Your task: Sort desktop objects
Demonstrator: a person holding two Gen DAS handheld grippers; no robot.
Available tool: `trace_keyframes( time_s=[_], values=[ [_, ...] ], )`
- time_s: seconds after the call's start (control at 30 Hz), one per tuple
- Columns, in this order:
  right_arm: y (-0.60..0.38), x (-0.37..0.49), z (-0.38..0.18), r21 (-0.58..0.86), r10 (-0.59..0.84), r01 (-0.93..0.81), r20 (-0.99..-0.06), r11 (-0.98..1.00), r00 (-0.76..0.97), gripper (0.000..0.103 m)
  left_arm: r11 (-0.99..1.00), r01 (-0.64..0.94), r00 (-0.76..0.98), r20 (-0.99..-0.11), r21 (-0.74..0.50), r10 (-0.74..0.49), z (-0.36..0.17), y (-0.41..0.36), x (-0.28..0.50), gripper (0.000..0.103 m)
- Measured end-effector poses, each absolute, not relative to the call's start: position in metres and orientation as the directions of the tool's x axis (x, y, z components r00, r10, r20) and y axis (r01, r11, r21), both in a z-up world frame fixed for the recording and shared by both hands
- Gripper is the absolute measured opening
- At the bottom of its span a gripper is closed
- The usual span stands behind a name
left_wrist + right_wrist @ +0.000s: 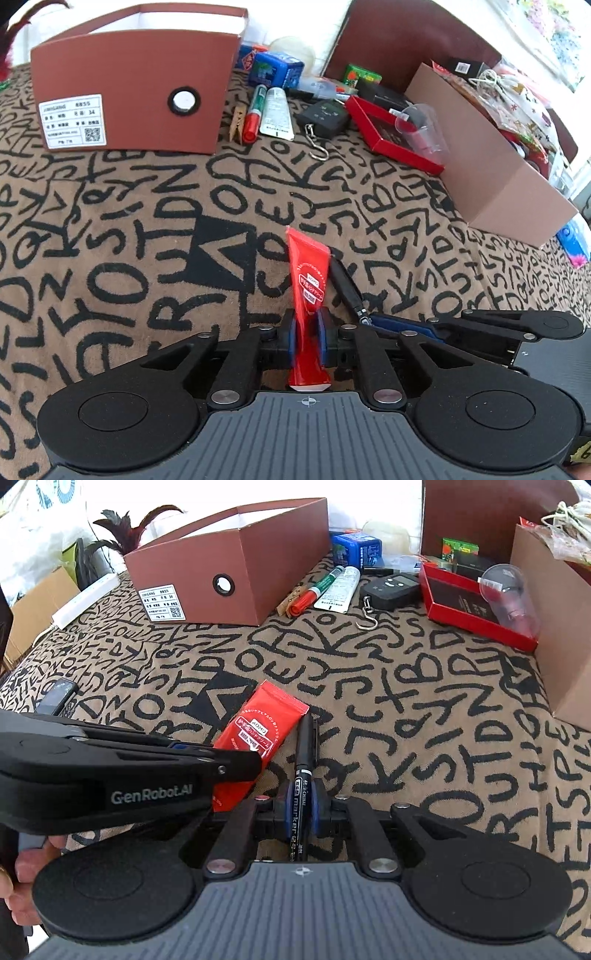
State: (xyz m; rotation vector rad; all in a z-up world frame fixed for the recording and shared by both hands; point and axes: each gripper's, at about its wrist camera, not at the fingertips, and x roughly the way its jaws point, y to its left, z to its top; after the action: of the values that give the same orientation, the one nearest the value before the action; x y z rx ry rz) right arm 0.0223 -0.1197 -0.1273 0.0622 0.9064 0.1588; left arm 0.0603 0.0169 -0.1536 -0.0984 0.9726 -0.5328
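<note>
A red tube (307, 273) with white print lies on the lettered cloth, its lower end between the blue pads of my left gripper (308, 326). The jaws stand slightly apart around it, and a thin gap shows at the right pad. The right wrist view has the same tube (258, 731) lying flat under the left gripper's (255, 764) tip. My right gripper (303, 803) is shut on a black marker (303, 753), which points away along the cloth beside the tube. From the left wrist, the marker (341, 277) and right gripper (365, 314) sit just right of the tube.
A brown shoe box (240, 572) stands open at the back left, a cardboard box (554, 627) at the right. Between them lie a green-red marker (317, 587), a white tube (338, 587), a black hanging scale (391, 587) and a red tray (472, 609) with a clear cup. A hand (22, 878) holds the left gripper.
</note>
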Motion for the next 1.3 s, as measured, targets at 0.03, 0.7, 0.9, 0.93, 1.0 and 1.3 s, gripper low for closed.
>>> trace_keyframes(
  time_s=[0.03,0.7,0.9,0.93,1.0,1.3],
  values=[
    [-0.12,0.023,-0.127,0.121,0.163,-0.111,-0.778,0.987,0.606,0.012,0.868,0.387,0.446,-0.76,-0.312,-0.472,-0.153,0.016,0.061,0.01],
    [-0.097,0.021,-0.028,0.068,0.215,-0.219,-0.599,0.973,0.771,0.011,0.839,0.411,0.61,-0.577,-0.356,-0.543,-0.051,0.05,0.057,0.0],
    [-0.081,0.053,0.015,0.036,0.238,-0.258,-0.527,0.966,0.816,0.011,0.848,0.401,0.684,-0.502,-0.347,-0.529,-0.007,0.07,0.082,0.0],
    [-0.078,0.06,0.02,0.03,0.238,-0.26,-0.517,0.965,0.823,0.011,0.848,0.399,0.692,-0.493,-0.349,-0.528,-0.001,0.073,0.088,0.0],
    [-0.071,0.074,0.031,0.024,0.24,-0.264,-0.496,0.964,0.834,0.011,0.851,0.393,0.711,-0.471,-0.348,-0.521,0.011,0.08,0.099,0.0],
    [-0.049,0.152,0.052,0.052,0.277,-0.288,-0.473,0.956,0.836,0.011,0.869,0.351,0.749,-0.452,-0.348,-0.484,0.029,0.105,0.168,0.0]
  ],
)
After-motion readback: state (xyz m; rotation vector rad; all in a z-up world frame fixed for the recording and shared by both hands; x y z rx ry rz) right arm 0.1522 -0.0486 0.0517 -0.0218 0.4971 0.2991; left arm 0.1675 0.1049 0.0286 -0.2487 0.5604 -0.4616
